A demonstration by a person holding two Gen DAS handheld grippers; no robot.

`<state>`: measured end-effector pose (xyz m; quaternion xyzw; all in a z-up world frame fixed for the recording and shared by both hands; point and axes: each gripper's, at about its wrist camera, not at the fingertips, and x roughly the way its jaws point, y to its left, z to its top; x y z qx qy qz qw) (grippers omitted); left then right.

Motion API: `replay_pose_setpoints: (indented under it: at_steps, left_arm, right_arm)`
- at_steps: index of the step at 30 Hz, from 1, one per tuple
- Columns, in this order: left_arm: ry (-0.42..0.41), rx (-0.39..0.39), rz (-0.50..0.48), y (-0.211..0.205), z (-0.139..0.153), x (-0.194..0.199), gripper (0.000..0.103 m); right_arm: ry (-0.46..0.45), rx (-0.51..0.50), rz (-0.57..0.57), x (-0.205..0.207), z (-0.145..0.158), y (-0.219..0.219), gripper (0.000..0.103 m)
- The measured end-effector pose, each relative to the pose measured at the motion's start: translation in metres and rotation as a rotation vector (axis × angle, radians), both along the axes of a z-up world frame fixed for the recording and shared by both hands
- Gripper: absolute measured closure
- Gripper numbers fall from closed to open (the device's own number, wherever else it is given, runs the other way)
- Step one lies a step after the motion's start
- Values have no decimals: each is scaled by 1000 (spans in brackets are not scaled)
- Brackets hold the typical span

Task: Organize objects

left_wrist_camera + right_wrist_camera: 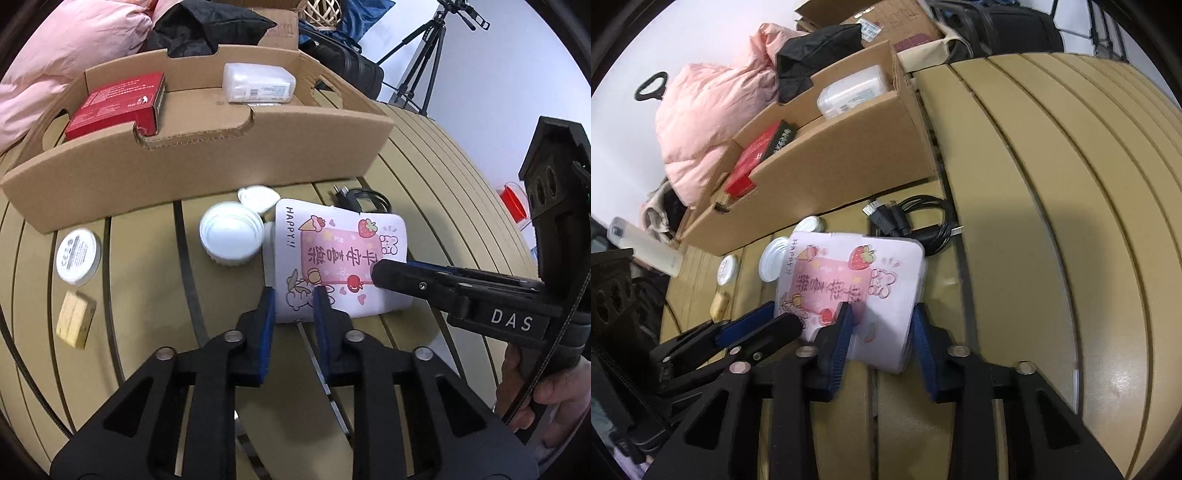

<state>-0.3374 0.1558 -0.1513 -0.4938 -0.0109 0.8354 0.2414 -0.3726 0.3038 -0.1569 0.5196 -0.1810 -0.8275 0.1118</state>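
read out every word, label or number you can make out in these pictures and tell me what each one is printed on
"HAPPY!!": on the white illustrated box, along its edge, beside the cartoons.
Large Chinese characters on that box's pink panel: seen upside down, I cannot read them reliably.
"DAS": on the black body of the right gripper.
Red box in the cardboard tray: white print, too small.
Clear plastic container: label too small.
Round tin: markings blurred.

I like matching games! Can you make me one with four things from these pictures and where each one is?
Things:
1. red box
2. black cable
3. yellow block
4. strawberry pack

Places:
A. between the two tools
B. inside the cardboard tray
C. on the table, behind the strawberry pack
D. on the table, near the round white tin

Pairs: 1-B, 2-C, 3-D, 4-A
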Motion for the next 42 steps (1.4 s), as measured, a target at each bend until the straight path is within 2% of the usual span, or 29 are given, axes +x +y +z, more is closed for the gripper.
replay_pose_setpoints:
  at_steps: [2,5,9,14,18,21,24,28,34,36,39,42]
  left_arm:
    - [-12,-4,1,-4,4,12,90]
    - [-15,41,14,-17,25,44,93]
    - [33,82,25,-34,61,104,94]
    - [67,72,62,-47,88,173,95]
    - [82,80,70,-56,98,190,96]
    - [111,71,79,-59,104,188,97]
    - [116,76,88,-60,108,183,97]
    - [138,92,79,-65,123,155,97]
    - [227,38,78,-78,181,58,97]
    - [216,51,87,-88,190,23,97]
    - [177,55,93,-103,184,-25,97]
    - [120,5,108,-113,158,-65,97]
  right_arm:
    - [-6,29,4,5,4,-2,74]
    - [-8,43,23,24,14,-7,77]
    - [44,-2,51,71,48,-6,78]
    - [105,-26,91,136,88,-15,80]
    - [132,-7,133,172,108,-27,81]
    - [149,-5,150,176,115,-33,81]
    - [171,-8,150,173,120,-35,81]
    - [187,-4,159,158,130,-39,81]
    - [261,-35,162,77,176,-53,81]
    - [292,-33,164,46,196,-63,81]
    - [323,-43,175,-6,218,-81,82]
    - [295,-71,170,-54,212,-99,82]
